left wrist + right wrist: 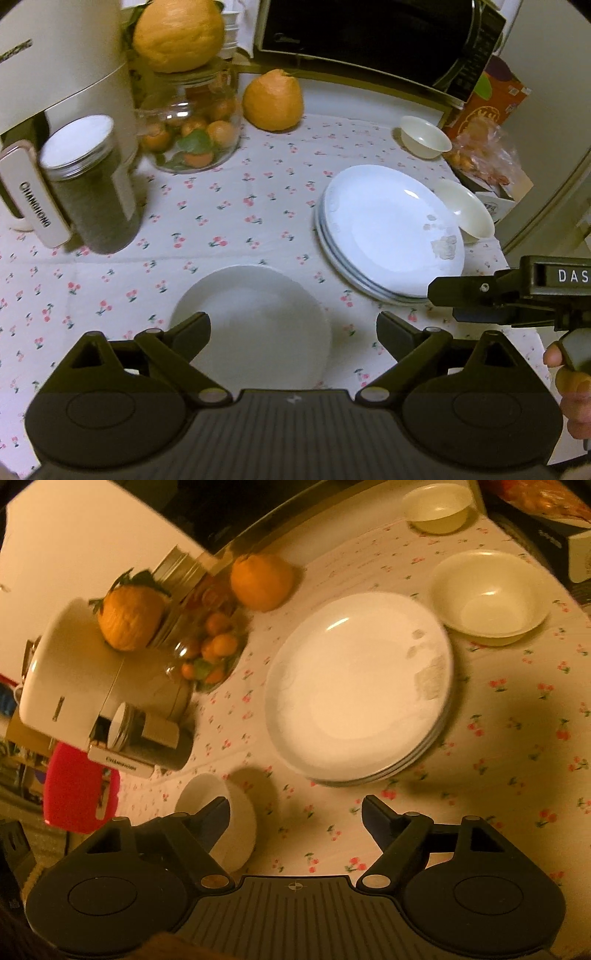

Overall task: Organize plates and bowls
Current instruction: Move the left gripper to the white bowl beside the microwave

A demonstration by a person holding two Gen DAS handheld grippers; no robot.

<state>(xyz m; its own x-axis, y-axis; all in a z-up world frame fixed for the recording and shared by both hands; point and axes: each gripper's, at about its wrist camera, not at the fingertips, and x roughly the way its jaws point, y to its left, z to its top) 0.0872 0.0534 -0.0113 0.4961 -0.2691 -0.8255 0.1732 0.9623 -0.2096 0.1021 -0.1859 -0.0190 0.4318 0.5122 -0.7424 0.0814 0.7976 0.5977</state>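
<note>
- The stack of white plates (358, 686) sat on the cherry-print tablecloth (517, 738), with one cream bowl (487, 598) just beside its far edge and a second, smaller cream bowl (437, 506) further back; neither bowl was nested yet.
- A white bowl (255, 325) lay nearest, under the left gripper (293, 325), whose jaws stood wide apart and held nothing.
- The right gripper (295, 812) was likewise spread open and empty, hovering short of the plate stack's near rim.
- Risk, as I judge it: the top plate looked glossy and the stack slightly offset, so a pinch on one rim could tip or slide a plate off.
- Reaching for the far bowls meant passing over the stack; a low finger could clip it.
- Around: a loose orange (273, 99), a glass jar of small oranges (192, 125), a dark canister with a metal lid (88, 184) and a white appliance (62, 62) crowded the left side, and a microwave (373, 37) closed the back, leaving little room to shift dishes there.
</note>
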